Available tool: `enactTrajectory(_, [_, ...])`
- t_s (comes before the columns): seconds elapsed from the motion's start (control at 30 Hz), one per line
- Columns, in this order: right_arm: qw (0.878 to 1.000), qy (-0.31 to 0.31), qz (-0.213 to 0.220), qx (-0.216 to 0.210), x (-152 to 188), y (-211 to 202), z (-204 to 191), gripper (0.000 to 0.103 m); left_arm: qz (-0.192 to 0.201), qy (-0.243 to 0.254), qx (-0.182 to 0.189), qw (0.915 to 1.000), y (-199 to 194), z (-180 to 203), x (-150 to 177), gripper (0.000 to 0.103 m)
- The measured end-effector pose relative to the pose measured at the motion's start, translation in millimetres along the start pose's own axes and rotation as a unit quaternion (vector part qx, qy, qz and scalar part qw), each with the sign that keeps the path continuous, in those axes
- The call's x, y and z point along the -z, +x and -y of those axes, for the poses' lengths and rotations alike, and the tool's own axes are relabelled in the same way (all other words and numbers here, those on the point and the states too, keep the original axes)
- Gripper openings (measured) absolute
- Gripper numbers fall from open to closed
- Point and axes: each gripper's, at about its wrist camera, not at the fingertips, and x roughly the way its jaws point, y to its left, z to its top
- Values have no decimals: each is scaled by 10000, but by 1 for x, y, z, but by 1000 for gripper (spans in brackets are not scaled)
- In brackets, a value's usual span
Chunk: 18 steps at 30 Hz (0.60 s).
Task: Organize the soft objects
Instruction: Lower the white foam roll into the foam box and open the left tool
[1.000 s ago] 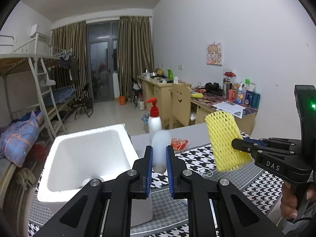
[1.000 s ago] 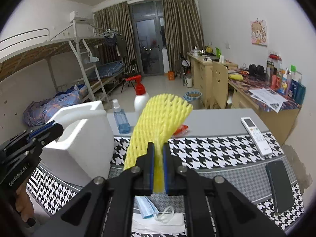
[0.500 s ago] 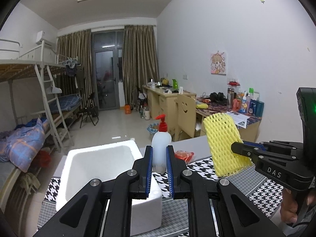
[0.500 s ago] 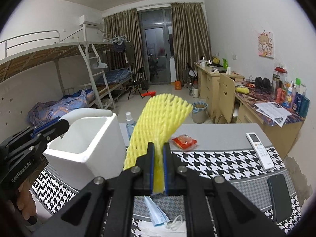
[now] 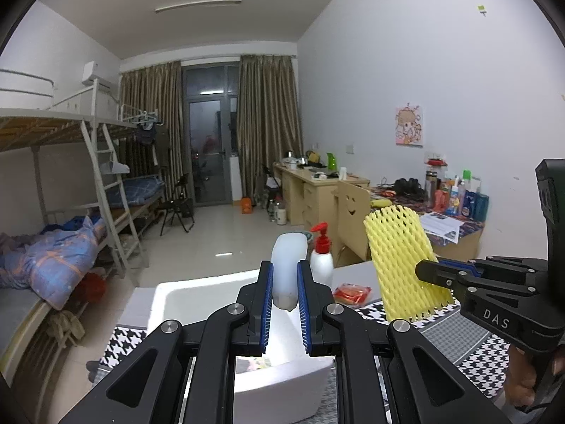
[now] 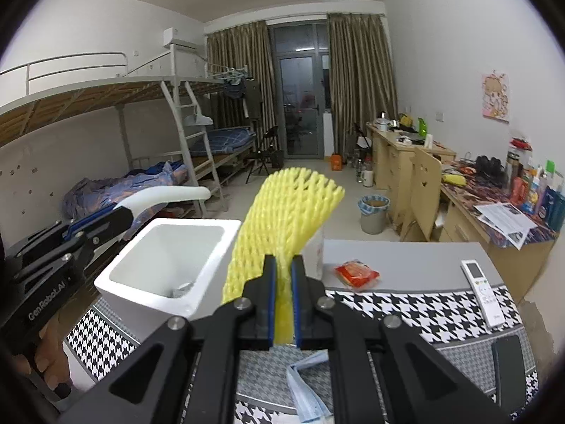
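The left claw (image 5: 285, 282) is nearly closed, its blue pads pinching a white, soft-looking strip (image 5: 287, 268) that rises upright between them; in the right wrist view the same strip (image 6: 169, 196) juts out level above the white foam box (image 6: 166, 265). The right claw (image 6: 283, 296) is likewise pressed almost together, clamped on the lower end of a yellow foam mesh sleeve (image 6: 286, 219) that fans out upward from the pads. Both held pieces hang in the air above the counter (image 6: 406, 258), the sleeve just to the right of the box's open top. On the grey and houndstooth counter lie a red packet (image 6: 356, 272), a white remote (image 6: 482, 291), a dark phone (image 6: 508, 364) and a blue face mask (image 6: 310, 385) near the front edge. A pump bottle with a red top (image 5: 321, 258) stands behind the box. A hand (image 6: 49, 360) grips the left tool's handle low at the left, and another hand (image 5: 529, 378) holds the right tool at the lower right; both claws point slightly downward.
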Motion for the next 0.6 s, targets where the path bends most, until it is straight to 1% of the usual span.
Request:
enactTrajectory(0.5, [9988,-241,-61,-420,-8,18,-30,11,-5,-179,-450,9988,-1,-26,2,15])
enactTrajectory(0.6, [9986,-286,-90,-436,-10,21,-35,11,-25,-191,-524,9984,-1,-30,2,15])
